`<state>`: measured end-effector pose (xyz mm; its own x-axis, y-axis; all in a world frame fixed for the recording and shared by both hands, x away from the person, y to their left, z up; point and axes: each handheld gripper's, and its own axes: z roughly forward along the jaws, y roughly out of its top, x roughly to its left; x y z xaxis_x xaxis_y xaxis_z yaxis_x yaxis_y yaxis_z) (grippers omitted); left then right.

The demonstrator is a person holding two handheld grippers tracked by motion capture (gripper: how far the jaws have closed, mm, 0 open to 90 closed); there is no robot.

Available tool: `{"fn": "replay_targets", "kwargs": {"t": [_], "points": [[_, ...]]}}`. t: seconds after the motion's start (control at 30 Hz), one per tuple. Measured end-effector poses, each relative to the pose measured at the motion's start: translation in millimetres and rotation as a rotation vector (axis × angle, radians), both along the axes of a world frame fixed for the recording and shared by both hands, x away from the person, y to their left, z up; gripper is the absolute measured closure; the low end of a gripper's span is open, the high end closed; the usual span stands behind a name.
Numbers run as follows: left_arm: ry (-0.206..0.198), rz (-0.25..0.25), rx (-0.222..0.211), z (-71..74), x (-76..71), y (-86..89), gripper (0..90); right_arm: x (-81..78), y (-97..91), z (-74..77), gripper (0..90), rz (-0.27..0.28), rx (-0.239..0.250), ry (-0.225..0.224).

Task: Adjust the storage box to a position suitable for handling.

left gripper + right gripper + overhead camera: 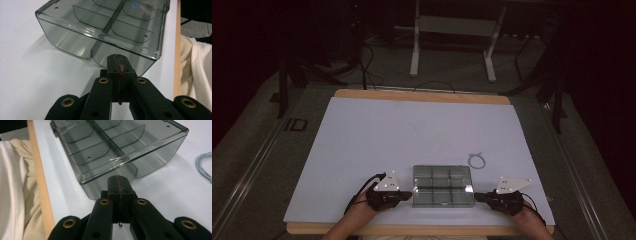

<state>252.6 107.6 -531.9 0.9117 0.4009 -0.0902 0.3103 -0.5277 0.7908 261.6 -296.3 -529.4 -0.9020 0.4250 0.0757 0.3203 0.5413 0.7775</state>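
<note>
Two closed tongs flank, perhaps touch, the organizer box.

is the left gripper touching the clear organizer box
Cannot tell. In the left gripper view the shut left gripper overlaps the near wall of the organizer box, with no gap or contact plainly visible; the high view is too coarse.

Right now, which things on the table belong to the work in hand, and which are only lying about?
Part of the work:
- clear compartment box, between the two grippers
- left gripper, shut, at the box's left end
- right gripper, shut, at its right end

Lying about:
- pale cable loop, beyond the box
- white table cover, bare elsewhere
</note>
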Motion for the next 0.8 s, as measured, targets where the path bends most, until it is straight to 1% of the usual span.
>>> {"fn": "replay_targets", "kwargs": {"t": [0.17,0.33,0.43,0.5,0.57,0.63,0.67,0.73,0.77,0.8], "points": [[-0.008,0.001,0.002,4.8,-2.7,-0.1,89.8,-1.0,-2.5,5.3,90.0,0.021,0.015,-0.001],[-0.004,0.000,0.010,6.0,-4.6,-1.0,89.9,-0.7,-2.3,7.4,90.0,0.031,0.007,-0.002],[-0.007,-0.003,0.019,7.0,-5.3,-1.6,89.9,-1.4,-2.6,10.6,90.0,0.053,0.032,0.003],[-0.005,-0.003,0.018,7.1,-5.0,-1.4,89.9,-1.2,-1.2,12.2,90.0,0.057,0.017,-0.009],[-0.006,-0.003,0.011,6.6,-4.9,-1.3,89.8,-0.1,-0.8,12.4,90.0,0.051,0.014,-0.006],[0.003,-0.004,-0.011,6.7,-4.2,-0.3,89.7,0.7,-0.6,12.1,90.0,0.046,0.012,-0.010],[-0.004,-0.004,-0.014,7.4,-4.4,-0.6,89.5,0.8,-0.6,12.1,90.0,0.046,0.016,-0.010],[-0.010,-0.005,-0.015,8.9,-4.3,-0.9,86.0,0.5,-0.7,12.6,90.0,0.042,0.020,-0.015],[-0.008,-0.004,-0.019,9.4,-3.9,-0.8,83.6,0.2,-1.0,13.2,90.0,0.039,0.028,-0.012],[-0.006,-0.004,-0.020,9.7,-3.7,-1.0,82.9,0.5,-1.5,13.9,90.0,0.040,0.033,-0.015]]}}
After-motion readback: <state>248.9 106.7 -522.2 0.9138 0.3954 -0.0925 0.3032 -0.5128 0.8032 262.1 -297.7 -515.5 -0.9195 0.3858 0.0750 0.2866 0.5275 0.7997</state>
